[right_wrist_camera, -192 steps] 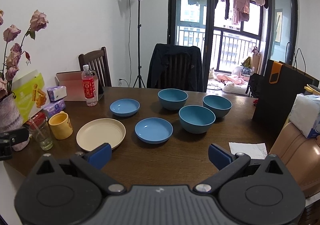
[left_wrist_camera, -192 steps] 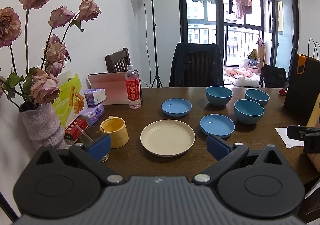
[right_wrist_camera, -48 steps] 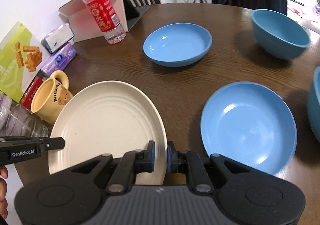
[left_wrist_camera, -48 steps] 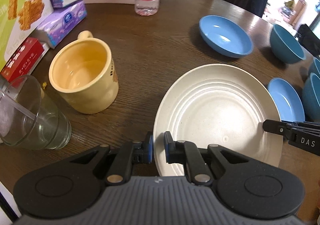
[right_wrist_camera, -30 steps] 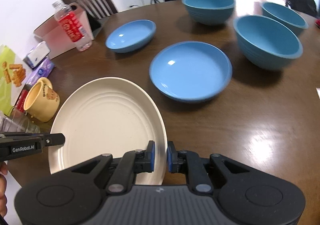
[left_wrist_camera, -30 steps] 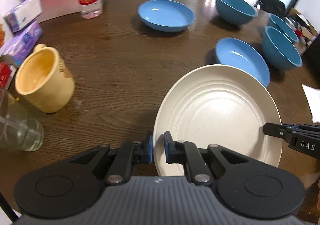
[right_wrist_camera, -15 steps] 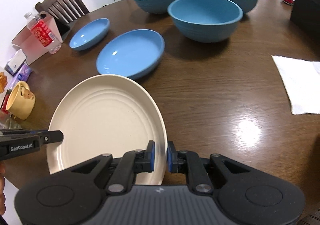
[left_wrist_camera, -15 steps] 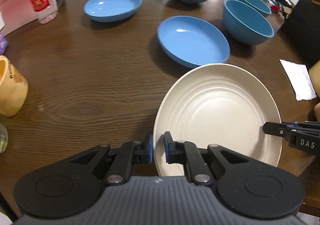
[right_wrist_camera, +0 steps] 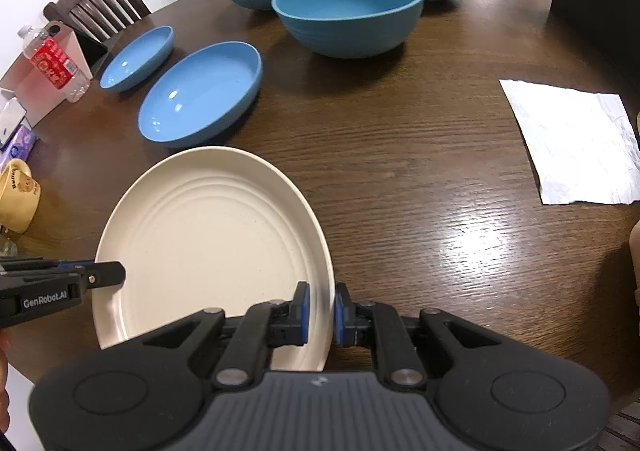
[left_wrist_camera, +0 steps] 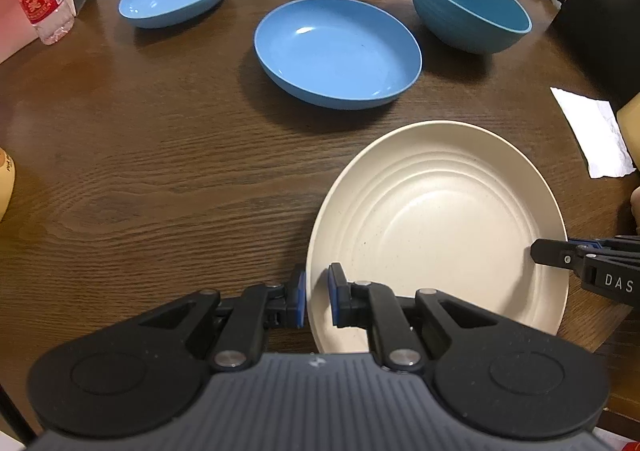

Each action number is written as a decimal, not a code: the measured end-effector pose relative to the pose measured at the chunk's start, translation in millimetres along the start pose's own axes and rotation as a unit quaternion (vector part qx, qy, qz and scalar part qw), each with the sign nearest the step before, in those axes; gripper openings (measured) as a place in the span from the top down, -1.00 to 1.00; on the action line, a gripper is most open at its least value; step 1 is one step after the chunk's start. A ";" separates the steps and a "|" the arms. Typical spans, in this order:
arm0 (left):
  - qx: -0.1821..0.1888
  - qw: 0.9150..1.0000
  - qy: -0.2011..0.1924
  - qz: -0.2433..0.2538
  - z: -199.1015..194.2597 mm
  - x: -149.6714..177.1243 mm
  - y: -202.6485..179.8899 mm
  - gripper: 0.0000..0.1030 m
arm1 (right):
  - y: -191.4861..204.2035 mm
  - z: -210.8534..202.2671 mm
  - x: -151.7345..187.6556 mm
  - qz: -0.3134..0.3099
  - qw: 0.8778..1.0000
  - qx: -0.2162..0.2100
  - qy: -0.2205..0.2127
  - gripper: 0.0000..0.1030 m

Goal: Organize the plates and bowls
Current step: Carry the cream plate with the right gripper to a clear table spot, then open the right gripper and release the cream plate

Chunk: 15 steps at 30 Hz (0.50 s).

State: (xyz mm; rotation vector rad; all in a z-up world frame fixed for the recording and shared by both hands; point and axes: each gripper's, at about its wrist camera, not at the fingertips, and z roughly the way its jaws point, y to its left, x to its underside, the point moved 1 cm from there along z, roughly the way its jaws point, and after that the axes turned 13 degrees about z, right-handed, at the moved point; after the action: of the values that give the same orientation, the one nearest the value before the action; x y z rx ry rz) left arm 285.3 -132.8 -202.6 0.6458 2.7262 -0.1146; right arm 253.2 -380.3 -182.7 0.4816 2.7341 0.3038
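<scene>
Plate (left_wrist_camera: 440, 219), cream and ridged, is pinched at opposite rims: the left hand-held gripper (left_wrist_camera: 317, 301) clamps its left edge, the right hand-held gripper (right_wrist_camera: 319, 313) its right edge. It sits low over the near part of the worktop (left_wrist_camera: 140, 155), just in front of a blue dish (left_wrist_camera: 338, 51), with blue bowls (right_wrist_camera: 350, 9) behind and a napkin (right_wrist_camera: 576, 139) to the right.

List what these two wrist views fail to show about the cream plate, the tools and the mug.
- Cream plate: underside hidden in both views; whether it rests on the table or hangs above it cannot be told.
- Plate's near rim: covered by the left tool and, in the right wrist view, the right tool.
- Yellow mug: cut off by the left edge in both views.
</scene>
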 end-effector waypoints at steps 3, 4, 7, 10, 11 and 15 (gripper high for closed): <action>-0.002 1.000 0.004 0.002 1.9 0.0 -4.7 0.76 | -5.2 2.8 -0.3 0.000 1.000 0.002 0.005 0.77; -0.003 1.000 0.005 0.004 3.4 -1.1 -6.4 0.76 | -6.6 3.5 -0.7 0.001 1.000 0.002 0.006 0.77; -0.005 1.000 0.008 0.008 5.0 -2.3 -9.5 0.76 | -10.5 6.0 -1.2 0.003 1.000 0.004 0.009 0.77; -0.007 1.000 0.011 0.012 7.6 -4.1 -13.5 0.76 | -13.7 7.3 -1.4 0.004 1.000 0.007 0.010 0.77; -0.009 1.000 0.011 0.014 8.2 -4.5 -15.0 0.76 | -14.5 7.2 -1.7 0.004 1.000 0.006 0.009 0.77; -0.011 1.000 0.010 0.018 7.3 -4.4 -16.8 0.76 | -16.3 7.7 -3.1 0.007 1.000 0.004 0.009 0.77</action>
State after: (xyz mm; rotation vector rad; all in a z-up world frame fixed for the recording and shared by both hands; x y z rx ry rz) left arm 283.7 -150.8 -207.9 0.6926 2.7288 -0.0690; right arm 254.1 -395.3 -193.2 0.5016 2.7511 0.3015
